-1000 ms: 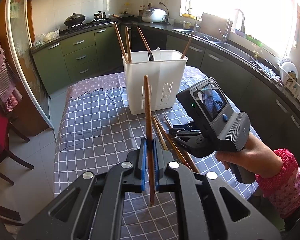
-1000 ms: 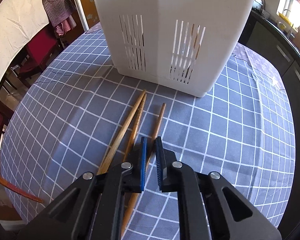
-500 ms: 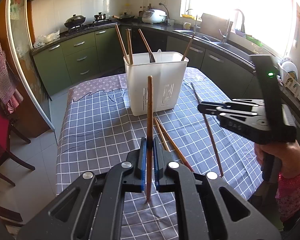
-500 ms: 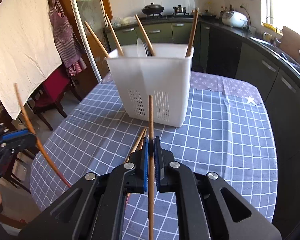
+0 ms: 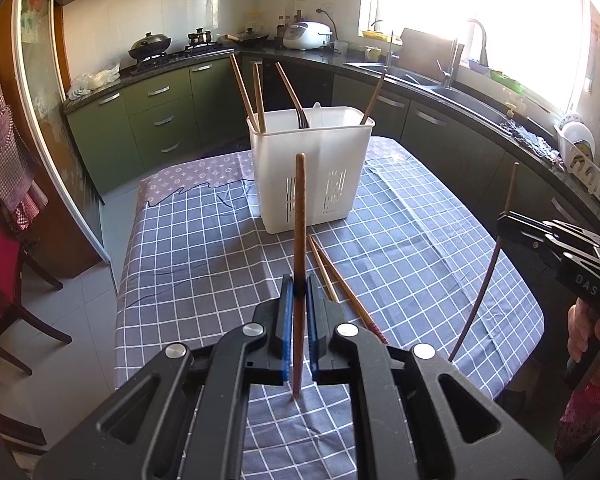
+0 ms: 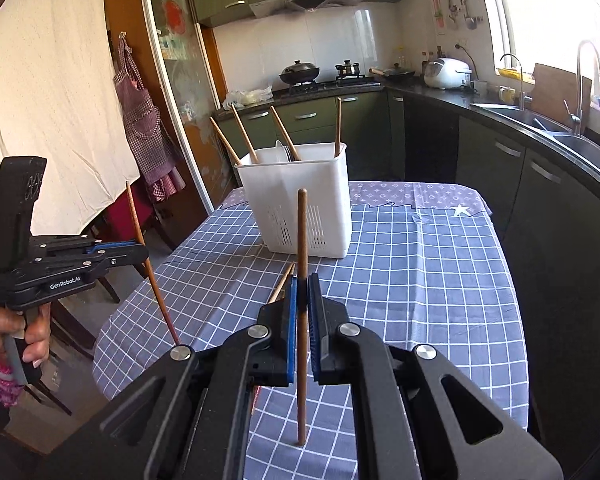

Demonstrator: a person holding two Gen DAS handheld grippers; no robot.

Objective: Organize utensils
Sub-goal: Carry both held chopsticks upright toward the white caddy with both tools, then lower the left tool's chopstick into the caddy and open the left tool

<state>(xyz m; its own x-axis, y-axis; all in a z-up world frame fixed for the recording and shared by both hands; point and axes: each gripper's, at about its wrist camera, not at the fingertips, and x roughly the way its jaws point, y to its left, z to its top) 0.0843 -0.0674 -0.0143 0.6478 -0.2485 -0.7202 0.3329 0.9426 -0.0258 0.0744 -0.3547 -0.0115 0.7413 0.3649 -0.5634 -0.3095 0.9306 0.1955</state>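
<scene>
Your left gripper (image 5: 298,308) is pinched tight on a brown chopstick (image 5: 299,216), which stands upright between the blue pads (image 5: 286,320), its top reaching toward twelve o'clock and its lower end poking out below the jaws. Your right gripper (image 6: 300,308) clamps a second chopstick (image 6: 301,240) the same way, upright and raised clear of the table (image 6: 420,280). In the left wrist view that right gripper sits at three o'clock, held by a hand (image 5: 592,336) in a pink patterned sleeve (image 5: 584,408). At twelve o'clock from both grippers the white utensil basket (image 5: 312,168) stands on the blue checked tablecloth (image 5: 204,248), with several chopsticks (image 5: 244,88) leaning out of it. Two loose chopsticks (image 5: 336,276) lie side by side on the cloth between the basket and your left gripper, at about one o'clock from its jaws. Green kitchen cabinets (image 5: 156,120) and a sink (image 5: 452,84) line the background.
</scene>
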